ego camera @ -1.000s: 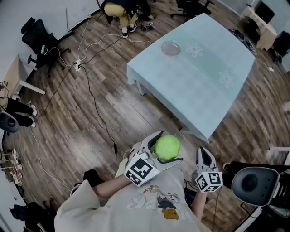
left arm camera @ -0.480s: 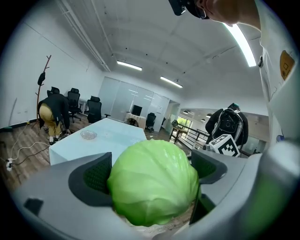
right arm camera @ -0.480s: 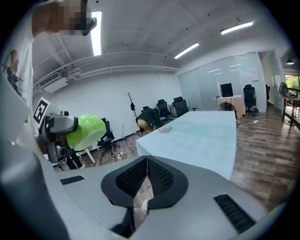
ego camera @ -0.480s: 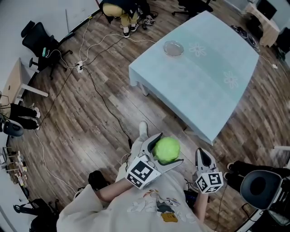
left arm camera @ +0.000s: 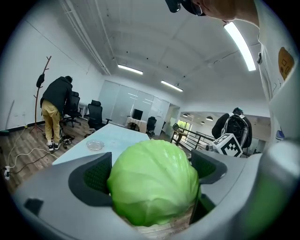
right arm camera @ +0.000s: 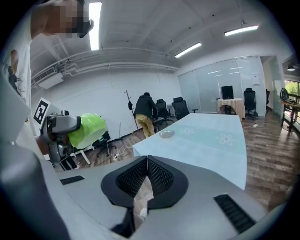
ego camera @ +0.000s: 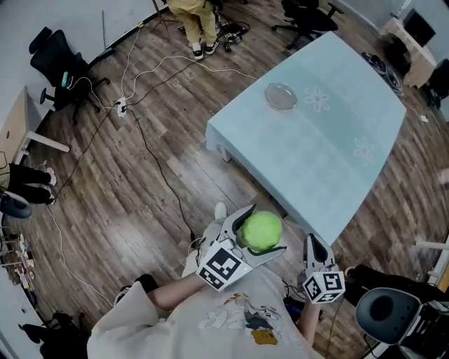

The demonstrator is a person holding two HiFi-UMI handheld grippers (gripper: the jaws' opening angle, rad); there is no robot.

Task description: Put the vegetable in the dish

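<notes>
A round green cabbage sits between the jaws of my left gripper, which is shut on it close to my chest, above the floor. In the left gripper view the cabbage fills the space between both pads. A small clear glass dish rests near the far corner of the pale blue table, well ahead of both grippers. My right gripper hangs to the right of the cabbage, jaws pressed together with nothing in them; its closed tips meet in the right gripper view.
Wooden floor with cables lies between me and the table. A person in yellow trousers stands beyond the table's far end. Office chairs stand at the left and one at the lower right.
The view has shifted: the table and dish sit slightly further right and lower in frame. The cabbage stays gripped in the left gripper; the right gripper stays shut.
</notes>
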